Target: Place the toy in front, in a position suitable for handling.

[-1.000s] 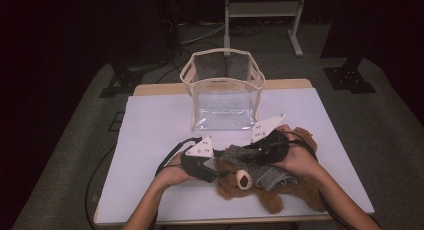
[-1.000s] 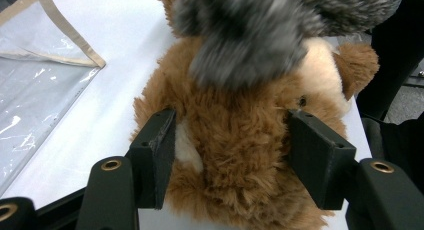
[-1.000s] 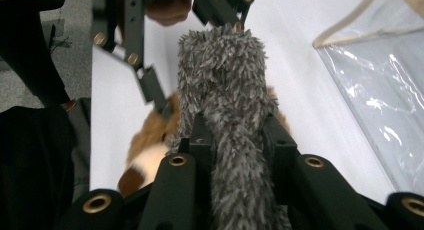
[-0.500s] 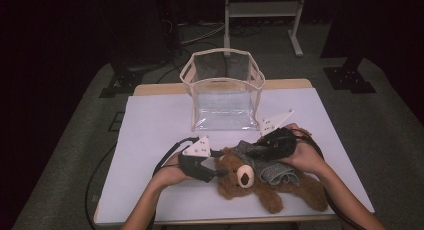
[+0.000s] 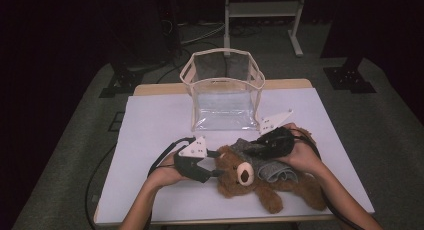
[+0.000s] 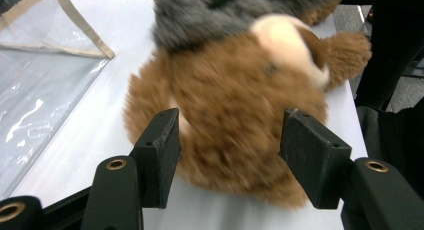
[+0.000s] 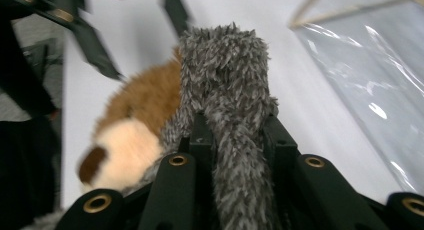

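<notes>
A brown teddy bear (image 5: 250, 182) lies on its back on the white table (image 5: 150, 130), head toward the left. A grey furry scarf (image 5: 272, 169) is wrapped at its neck. My left gripper (image 5: 216, 165) is open, its jaws standing on either side of the bear's head (image 6: 235, 95). My right gripper (image 5: 251, 150) is over the bear's chest, shut on one end of the scarf (image 7: 225, 75), which sticks up between the jaws. Behind the scarf in the right gripper view are the bear's muzzle (image 7: 120, 145) and, blurred, the left gripper (image 7: 92, 37).
A clear plastic bag with a beige rim (image 5: 223, 92) stands open just behind the bear, at the table's middle back; its clear wall (image 7: 370, 75) is close on the right. Bare table lies to the left. The front edge is just below the bear.
The bear's head has shifted a little left, closer in between the left jaws. The right gripper has moved slightly, still holding the scarf.
</notes>
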Demonstrator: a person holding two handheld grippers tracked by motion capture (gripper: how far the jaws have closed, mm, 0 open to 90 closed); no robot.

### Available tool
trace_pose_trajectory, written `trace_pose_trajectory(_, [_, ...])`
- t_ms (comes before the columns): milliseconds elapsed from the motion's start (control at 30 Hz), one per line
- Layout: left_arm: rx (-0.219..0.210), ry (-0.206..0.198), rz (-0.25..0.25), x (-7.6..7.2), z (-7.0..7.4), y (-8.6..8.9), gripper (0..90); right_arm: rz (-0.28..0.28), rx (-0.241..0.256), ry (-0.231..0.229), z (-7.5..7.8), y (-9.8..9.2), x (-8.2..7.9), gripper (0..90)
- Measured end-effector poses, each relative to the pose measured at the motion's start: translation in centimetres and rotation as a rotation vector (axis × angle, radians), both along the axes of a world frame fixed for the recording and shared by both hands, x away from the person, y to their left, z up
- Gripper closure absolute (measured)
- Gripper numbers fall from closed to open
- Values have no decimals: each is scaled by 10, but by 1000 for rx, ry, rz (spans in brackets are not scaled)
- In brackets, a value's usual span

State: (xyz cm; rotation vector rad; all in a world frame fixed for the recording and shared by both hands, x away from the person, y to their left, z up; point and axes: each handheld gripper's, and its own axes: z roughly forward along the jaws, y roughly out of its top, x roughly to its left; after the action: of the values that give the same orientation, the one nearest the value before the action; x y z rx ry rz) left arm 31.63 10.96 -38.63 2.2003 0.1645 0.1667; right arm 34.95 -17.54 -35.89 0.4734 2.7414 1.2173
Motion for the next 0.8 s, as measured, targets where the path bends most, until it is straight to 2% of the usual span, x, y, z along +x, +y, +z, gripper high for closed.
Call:
trace_pose_trajectory(100, [20,14,-5,1,-6,-3,420,-49,21,32,-4,-10,9,715])
trace_pose_trajectory(167, [26,15,2,3,-12,-9,429,-51,28,38,-4,-10,12,715])
trace_pose_trajectory(267, [14,10,38,8,-17,-18,440,-31,16,6,2,-2,9,720])
trace_pose_trajectory(300, [-3,12,58,8,-17,-19,440,-21,17,-9,5,1,7,722])
trace_pose_trajectory(433, [-40,5,103,12,-16,-21,436,16,36,-50,22,11,-2,721])
trace_pose_trajectory(533, [-33,4,99,12,-15,-20,426,49,2,-76,27,21,-12,720])
trace_pose_trajectory(633, [-33,7,84,10,-16,-18,419,68,-24,-82,26,25,-19,719])
trace_pose_trajectory(700, [-26,2,72,8,-15,-17,414,59,-50,-87,23,24,-19,719])
trace_pose_trajectory(767, [-25,-1,69,7,-14,-16,419,53,-62,-85,21,22,-17,719])
trace_pose_trajectory(800, [-22,-1,63,6,-14,-15,419,44,-55,-57,16,19,-14,719])
